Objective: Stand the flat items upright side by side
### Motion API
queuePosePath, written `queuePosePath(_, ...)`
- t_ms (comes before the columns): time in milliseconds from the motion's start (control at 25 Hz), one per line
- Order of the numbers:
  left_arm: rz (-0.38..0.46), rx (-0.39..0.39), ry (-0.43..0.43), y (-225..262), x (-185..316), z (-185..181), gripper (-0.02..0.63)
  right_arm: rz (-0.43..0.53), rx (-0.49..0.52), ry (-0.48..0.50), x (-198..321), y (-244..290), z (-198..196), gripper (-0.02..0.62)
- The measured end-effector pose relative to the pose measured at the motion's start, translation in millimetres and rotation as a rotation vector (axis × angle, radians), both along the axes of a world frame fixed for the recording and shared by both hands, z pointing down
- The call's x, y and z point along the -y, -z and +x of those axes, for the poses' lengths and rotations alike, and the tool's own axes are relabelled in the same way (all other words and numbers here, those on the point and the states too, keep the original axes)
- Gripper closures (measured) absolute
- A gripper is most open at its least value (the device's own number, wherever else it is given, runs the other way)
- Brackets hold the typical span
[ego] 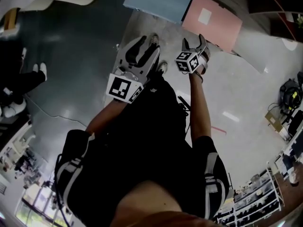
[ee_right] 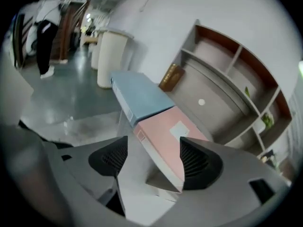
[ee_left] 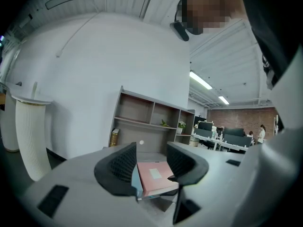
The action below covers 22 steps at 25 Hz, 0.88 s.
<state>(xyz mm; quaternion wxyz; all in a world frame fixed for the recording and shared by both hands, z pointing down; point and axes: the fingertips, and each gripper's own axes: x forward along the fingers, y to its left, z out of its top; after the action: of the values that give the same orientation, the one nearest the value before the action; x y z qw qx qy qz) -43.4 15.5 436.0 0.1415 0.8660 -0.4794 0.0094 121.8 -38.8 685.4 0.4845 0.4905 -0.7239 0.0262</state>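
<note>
Two flat file boxes lie side by side on a pale grey surface, a blue box [ego: 158, 1] on the left and a pink box [ego: 211, 21] with a white label on the right. My left gripper [ego: 146, 44] hovers short of them, open, with nothing between its jaws; its own view shows the pink box [ee_left: 155, 176] beyond the left gripper [ee_left: 150, 162]. My right gripper [ego: 195, 41] is open close to the pink box's near edge. In the right gripper view the pink box [ee_right: 170, 136] runs on past the right gripper [ee_right: 154, 157] and the blue box [ee_right: 139, 96] lies farther back; the pads press on nothing.
A grey open shelf unit [ee_right: 227, 79] stands against the white wall behind the boxes, with a brown book [ee_right: 171, 77] at its left end. A white cylinder [ee_right: 111, 56] stands on the dark floor to the left. A cable [ego: 52, 110] trails across the floor.
</note>
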Motion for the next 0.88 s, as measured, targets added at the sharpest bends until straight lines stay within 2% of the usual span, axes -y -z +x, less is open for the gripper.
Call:
queuePosePath(160, -0.009, 0.000, 0.004, -16.2, 23.1, -3.2, 0.400, -0.001, -0.329, 0.148, 21.3, -58.1, 5.2, 0.229)
queuePosePath(280, -0.024, 0.003, 0.003, -28.6, 32.4, -8.4, 0.400, 0.023, -0.467, 0.215, 34.0, -85.0, 2.5, 0.198)
queuePosePath(440, -0.037, 0.004, 0.007, -40.7, 43.0, -14.4, 0.400, 0.055, -0.519, 0.238, 51.6, -103.7, -1.0, 0.183)
queuePosePath(680, -0.065, 0.009, 0.011, -47.8, 49.8, -26.0, 0.400, 0.038, -0.560, 0.182, 69.7, -124.0, 6.7, 0.183)
queuePosePath(880, -0.083, -0.011, 0.027, -43.6, 60.7, -32.4, 0.401, 0.050, -0.545, 0.169, 73.5, -107.1, 5.6, 0.209)
